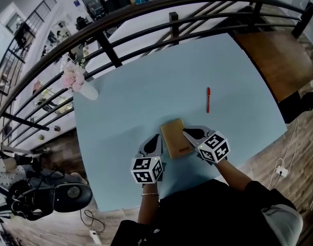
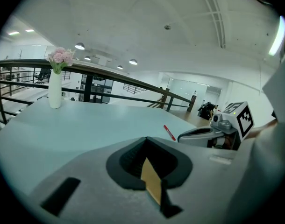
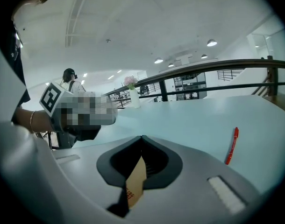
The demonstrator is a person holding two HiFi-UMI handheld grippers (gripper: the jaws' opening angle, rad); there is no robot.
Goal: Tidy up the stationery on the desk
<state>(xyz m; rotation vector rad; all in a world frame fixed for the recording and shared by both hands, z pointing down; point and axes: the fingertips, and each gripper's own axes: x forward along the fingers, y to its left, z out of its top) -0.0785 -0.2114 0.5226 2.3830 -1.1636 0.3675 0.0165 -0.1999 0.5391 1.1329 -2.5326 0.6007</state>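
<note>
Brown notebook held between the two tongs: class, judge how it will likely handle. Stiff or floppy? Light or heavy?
The brown notebook looks thin edge-on in both gripper views, so probably light. Pinched at opposite edges by the left tongs and right tongs, it shows no sag, so likely fairly stiff. Its smooth-looking cover might slip.

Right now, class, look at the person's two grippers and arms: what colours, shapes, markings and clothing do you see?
The left gripper and the right gripper both have smooth pale grey shells, with a black V-shaped recess around the tongs. Each carries a white cube printed with black square markers. A thin bracelet circles the left wrist. The right arm wears a dark sleeve.
</note>
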